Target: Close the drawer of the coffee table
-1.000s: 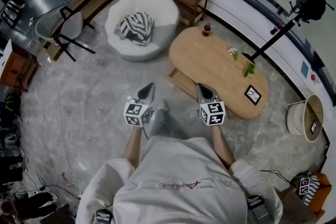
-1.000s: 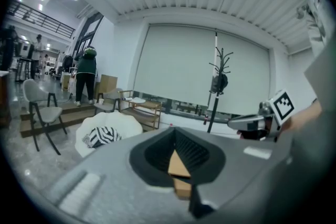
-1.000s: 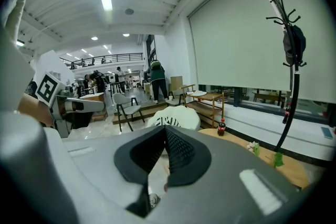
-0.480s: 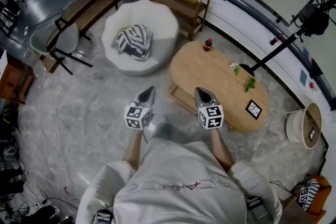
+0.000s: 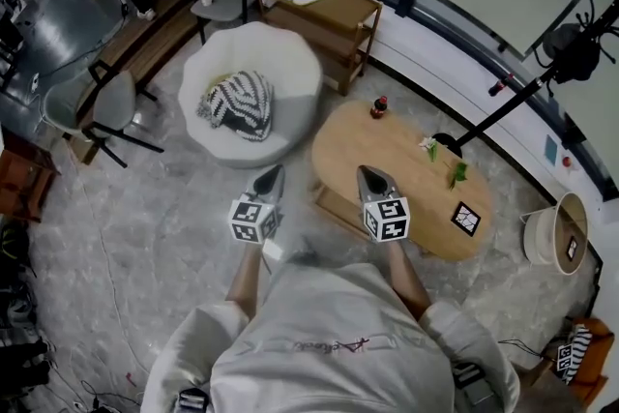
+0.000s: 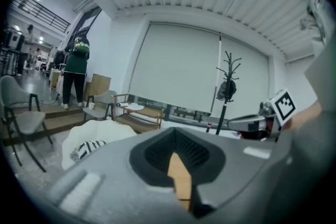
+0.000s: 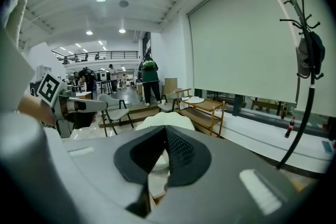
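Shallow light-wood drawer (image 5: 332, 198) of the oval light-wood counter (image 5: 406, 174), the coffee table of the task, seen from the head view. The drawer stands pulled out from the counter's near-left side, its open tray showing below the edge of the top. Nothing touches it, so closing has not begun. The whole push remains to be made, and the approach does not look finished.

On the counter's top stand a small dark bottle with a red cap (image 5: 379, 106) at the far end, a small green plant (image 5: 455, 171) toward the right, and a square black-and-white marker card (image 5: 465, 219) near the right edge.

The right claw (image 5: 366, 172) is held over the counter's near edge, just right of the drawer. The left claw (image 5: 275, 171) is held over the grey marbled floor (image 5: 145, 208), left of the drawer and apart from it. In each gripper view the two jaws meet with no gap, and neither claw holds anything.

Beyond the counter stands a round white armchair (image 5: 290, 63) carrying a black-and-white striped cushion (image 5: 237, 102).

By judgement, either closed claw could serve as a pusher against the drawer front.
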